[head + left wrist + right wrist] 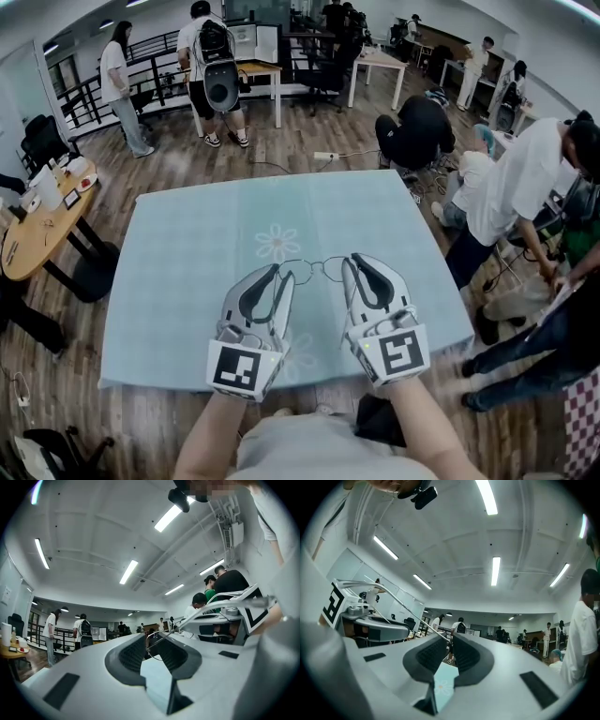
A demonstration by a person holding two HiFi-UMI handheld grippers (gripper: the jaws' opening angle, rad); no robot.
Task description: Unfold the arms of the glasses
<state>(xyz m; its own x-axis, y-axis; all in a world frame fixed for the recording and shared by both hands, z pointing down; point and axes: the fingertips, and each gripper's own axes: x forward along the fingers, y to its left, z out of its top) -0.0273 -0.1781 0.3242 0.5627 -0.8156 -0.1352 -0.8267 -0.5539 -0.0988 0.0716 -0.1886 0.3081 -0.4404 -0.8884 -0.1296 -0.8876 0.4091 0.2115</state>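
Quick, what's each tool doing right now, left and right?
Left tool: open, with the glasses frame between its jaws, not clamped.
Right tool: closed on the glasses' arm.

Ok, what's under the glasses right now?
Only the pale blue tablecloth shows beneath the glasses, through the lenses. The left tool and right tool cover the frame's outer ends, and the tablecloth hides the table itself.
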